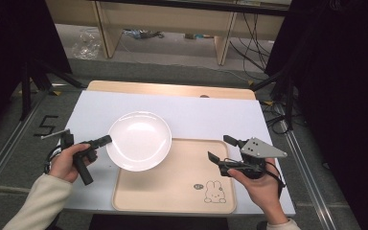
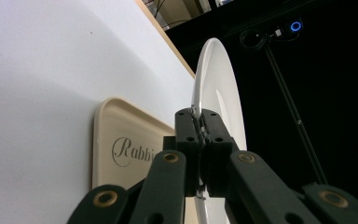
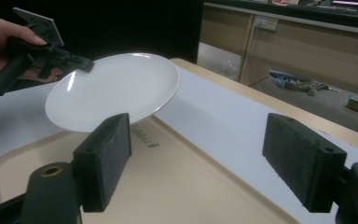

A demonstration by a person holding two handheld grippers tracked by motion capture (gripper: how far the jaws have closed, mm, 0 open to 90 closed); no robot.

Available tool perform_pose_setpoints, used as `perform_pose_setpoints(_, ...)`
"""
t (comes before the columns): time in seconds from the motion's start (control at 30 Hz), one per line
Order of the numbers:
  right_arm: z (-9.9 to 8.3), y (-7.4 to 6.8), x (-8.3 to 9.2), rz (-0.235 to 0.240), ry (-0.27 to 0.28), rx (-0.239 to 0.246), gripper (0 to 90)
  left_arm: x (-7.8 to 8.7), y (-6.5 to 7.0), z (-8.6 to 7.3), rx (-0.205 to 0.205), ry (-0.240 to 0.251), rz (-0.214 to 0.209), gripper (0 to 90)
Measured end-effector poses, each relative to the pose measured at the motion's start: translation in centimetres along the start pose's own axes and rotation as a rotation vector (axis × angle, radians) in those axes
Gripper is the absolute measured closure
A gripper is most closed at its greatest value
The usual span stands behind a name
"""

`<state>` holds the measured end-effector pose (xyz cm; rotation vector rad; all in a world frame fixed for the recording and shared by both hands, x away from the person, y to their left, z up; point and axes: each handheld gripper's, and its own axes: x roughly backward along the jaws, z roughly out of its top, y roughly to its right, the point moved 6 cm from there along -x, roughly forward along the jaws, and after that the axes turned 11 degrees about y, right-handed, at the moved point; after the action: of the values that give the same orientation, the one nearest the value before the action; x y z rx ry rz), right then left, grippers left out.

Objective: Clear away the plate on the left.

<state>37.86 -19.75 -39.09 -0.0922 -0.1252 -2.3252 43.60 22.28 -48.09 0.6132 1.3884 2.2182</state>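
While my left tool (image 1: 106, 140) pinches the round white ceramic plate (image 1: 139, 140) at its nine-o'clock rim above the beige rabbit-printed tray (image 1: 182, 189), my right tool (image 1: 222, 149) waits open, so lowering it flat seems next.

Plate (image 1: 139, 140) over tray's (image 1: 182, 191) far-left corner; tray on the table (image 1: 211, 117), near edge

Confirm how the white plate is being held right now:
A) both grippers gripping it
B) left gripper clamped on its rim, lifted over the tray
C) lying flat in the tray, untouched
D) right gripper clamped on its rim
B: the left gripper is shut on the white plate rim, holding it above the tray; the right gripper is open.
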Motion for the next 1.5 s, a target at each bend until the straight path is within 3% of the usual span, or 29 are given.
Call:
perform_pose_setpoints(0.3, 0.0, 0.0, 0.0, 0.002, -0.002, -0.001, 24.7, -0.5, 0.1, -0.5, -0.004, -0.015, 0.002, 86.7)
perform_pose_setpoints(0.33, 0.0, 0.0, 0.0, 0.002, -0.002, 0.000, 24.8, -0.6, 0.2, -0.5, -0.011, -0.015, -0.014, 86.6)
perform_pose_setpoints(0.37, 0.0, 0.0, 0.0, 0.001, -0.001, -0.001, 24.8, -0.6, 0.2, -0.7, -0.005, -0.020, 0.005, 86.6)
perform_pose_setpoints(0.53, 0.0, -0.2, 0.0, 0.002, -0.003, -0.017, 24.9, -0.9, 0.2, -1.0, -0.010, -0.030, 0.007, 86.6)
perform_pose_setpoints(0.63, 0.0, 0.0, 0.0, 0.001, 0.001, 0.002, 24.9, -1.3, 0.3, -1.4, -0.016, -0.042, -0.001, 86.6)
perform_pose_setpoints(1.0, 0.0, 0.0, -0.1, 0.000, 0.005, -0.002, 24.9, -2.0, 0.5, -2.0, -0.022, -0.048, -0.014, 86.6)
perform_pose_setpoints(1.07, 0.0, -0.2, -0.1, 0.000, 0.002, -0.018, 24.9, -2.0, 0.5, -2.0, -0.024, -0.048, -0.014, 86.6)
perform_pose_setpoints(1.1, 0.0, -0.2, -0.1, 0.009, 0.004, -0.014, 24.9, -2.0, 0.4, -2.1, -0.024, -0.060, 0.006, 86.6)
perform_pose_setpoints(1.2, 0.0, 0.0, -0.1, -0.001, 0.006, 0.000, 24.9, -2.1, 0.4, -2.2, -0.025, -0.065, 0.005, 86.6)
perform_pose_setpoints(1.33, 0.0, 0.0, -0.1, 0.002, 0.005, -0.003, 25.0, -2.3, 0.5, -2.4, -0.025, -0.060, -0.014, 86.6)
perform_pose_setpoints(1.5, 0.0, 0.0, -0.1, -0.001, 0.006, -0.001, 25.0, -2.4, 0.4, -2.8, -0.029, -0.080, 0.011, 86.6)
